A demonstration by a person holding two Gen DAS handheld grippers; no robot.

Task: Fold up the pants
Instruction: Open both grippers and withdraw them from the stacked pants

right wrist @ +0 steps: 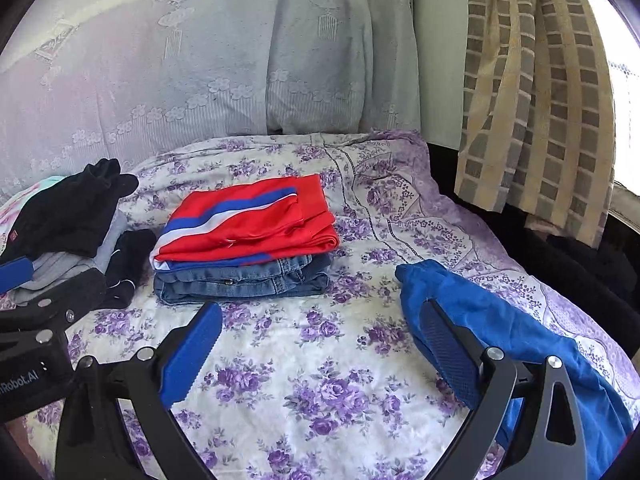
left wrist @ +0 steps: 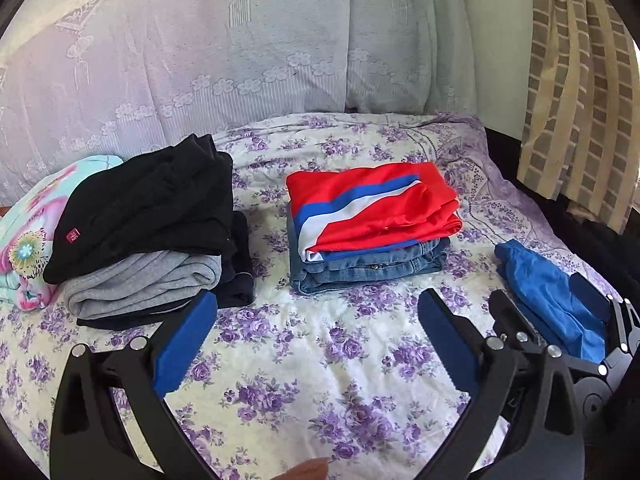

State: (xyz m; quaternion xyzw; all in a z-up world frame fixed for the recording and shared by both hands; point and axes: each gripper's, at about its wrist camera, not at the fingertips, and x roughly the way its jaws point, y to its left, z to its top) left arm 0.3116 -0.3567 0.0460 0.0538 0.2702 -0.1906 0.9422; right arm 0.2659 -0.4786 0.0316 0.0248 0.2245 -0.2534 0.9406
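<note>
Hovering wide open and empty over the floral bedsheet (left wrist: pixel 320 360): left gripper (left wrist: pixel 316 344), right gripper (right wrist: pixel 320 352). Lying crumpled at near right, awaiting folding: blue pants (right wrist: pixel 500 328). Sitting folded farther off: red pants (right wrist: pixel 248 220) on jeans (right wrist: pixel 240 280).

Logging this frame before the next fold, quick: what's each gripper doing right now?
Left gripper: open, holding nothing, over the floral bedsheet.
Right gripper: open, gripping nothing; the blue pants lie against its right finger.
</note>
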